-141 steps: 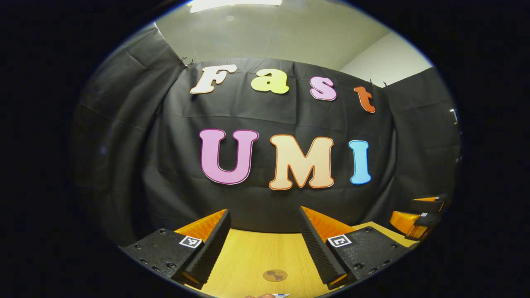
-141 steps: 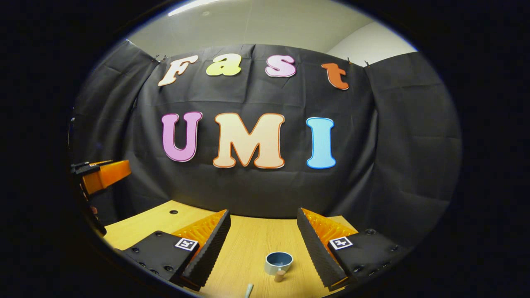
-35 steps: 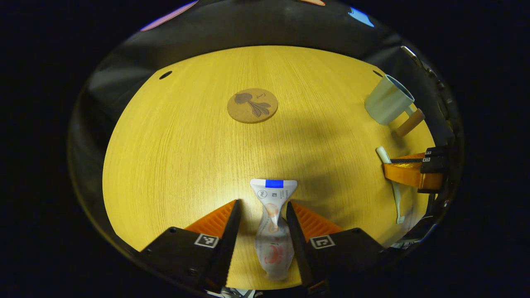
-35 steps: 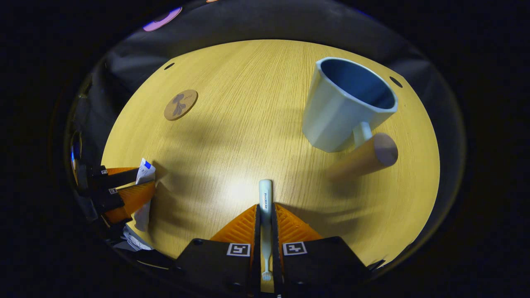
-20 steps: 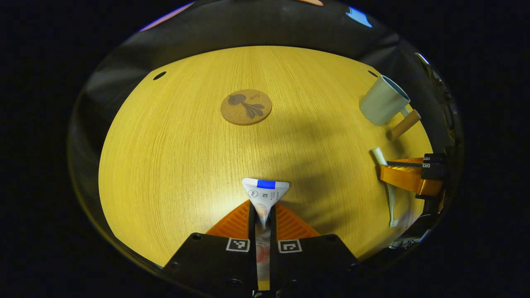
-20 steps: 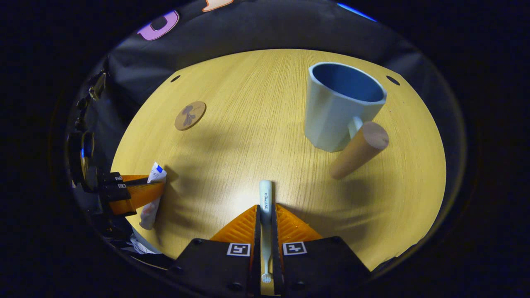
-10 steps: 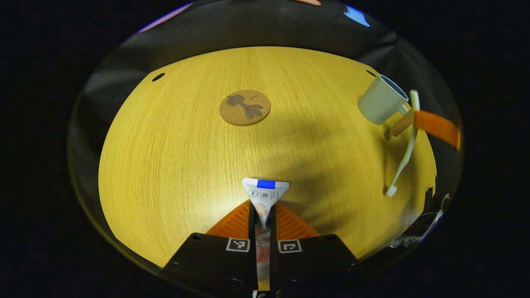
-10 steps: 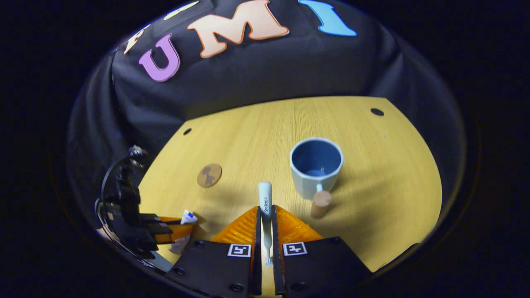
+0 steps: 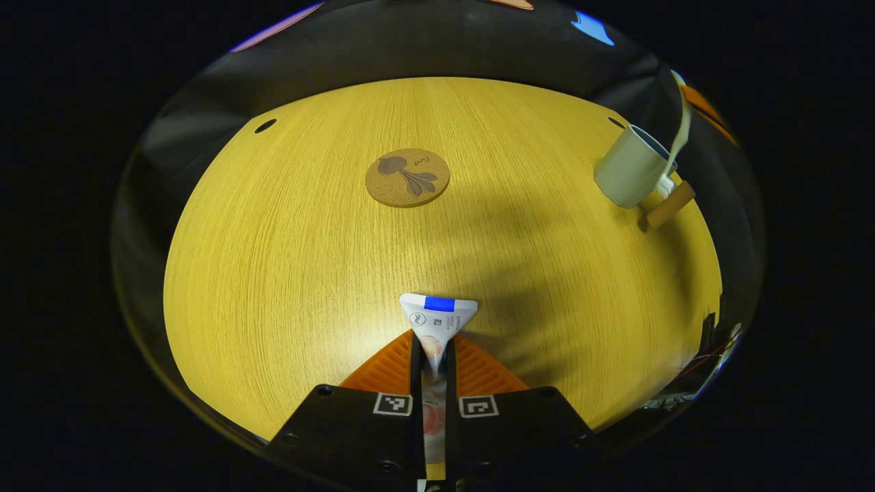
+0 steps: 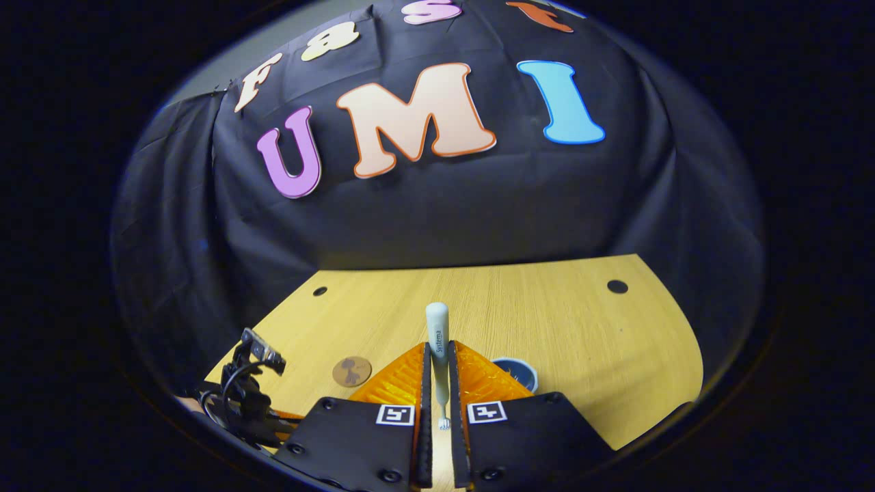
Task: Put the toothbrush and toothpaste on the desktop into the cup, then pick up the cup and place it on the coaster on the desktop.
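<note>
1. The left gripper [image 9: 433, 359] is clamped on the toothpaste tube [image 9: 437, 316], low over the wooden desktop [image 9: 287, 260].
2. The right gripper [image 10: 437, 365] pinches the toothbrush [image 10: 437, 342], raised above the cup [image 10: 517, 372].
3. In the left gripper view, the toothbrush [image 9: 679, 130] hangs over the pale cup [image 9: 627, 171].
4. The cork coaster [image 9: 407, 178] lies well apart from the cup.

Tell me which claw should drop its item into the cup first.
Right. In the left gripper view the toothbrush hangs right over the cup. The right claw is shut on it. The left claw grips the toothpaste low over the desktop, well away.
</note>
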Motion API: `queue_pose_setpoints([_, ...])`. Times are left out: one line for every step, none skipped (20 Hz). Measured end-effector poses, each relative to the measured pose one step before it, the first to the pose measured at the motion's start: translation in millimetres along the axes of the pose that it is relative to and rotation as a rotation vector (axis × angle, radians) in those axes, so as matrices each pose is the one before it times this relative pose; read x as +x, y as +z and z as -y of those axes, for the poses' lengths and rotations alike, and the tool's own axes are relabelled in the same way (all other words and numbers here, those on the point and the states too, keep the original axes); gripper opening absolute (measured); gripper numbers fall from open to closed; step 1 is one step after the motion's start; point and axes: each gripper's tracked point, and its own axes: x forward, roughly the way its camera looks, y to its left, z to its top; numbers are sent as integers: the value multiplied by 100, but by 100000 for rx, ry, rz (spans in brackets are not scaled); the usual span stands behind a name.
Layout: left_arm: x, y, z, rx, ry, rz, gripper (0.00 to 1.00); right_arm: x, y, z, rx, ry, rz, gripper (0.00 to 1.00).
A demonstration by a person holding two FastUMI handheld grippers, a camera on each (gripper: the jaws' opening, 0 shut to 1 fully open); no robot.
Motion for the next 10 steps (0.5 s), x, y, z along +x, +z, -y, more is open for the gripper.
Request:
queue_pose_setpoints([15,-14,-20,-264,129,136,11,249,764,420,121,-870,2065,14])
queue_pose_setpoints([-7,45,14,-369,175,162,11,257,840,521,321,-1261,2048,14])
queue_pose_setpoints([-35,-44,-39,-385,162,143,11,307,531,675,384,-1727,1573,13])
queue_pose_setpoints([28,48,15,-341,110,176,10,384,302,728,573,-1542,769,14])
queue_pose_setpoints([41,-75,22,-106,-17,144,10,419,-57,531,569,-1231,417,14])
queue_pose_setpoints([-5,39,18,173,-154,54,10,286,-159,532,-510,-1464,-275,14])
queue_pose_setpoints([-17,-49,-19,-135,-96,56,10,364,-101,613,-1191,-1592,169,14])
queue_pose_setpoints([39,61,33,-183,-12,97,11,172,222,316,-413,-791,971,14])
queue_pose_setpoints([-42,-13,-25,4,5,59,11,-52,445,-43,1185,268,781,14])
queue_pose_setpoints([-22,35,-1,-52,29,18,10,-77,580,-122,1814,729,1388,14])
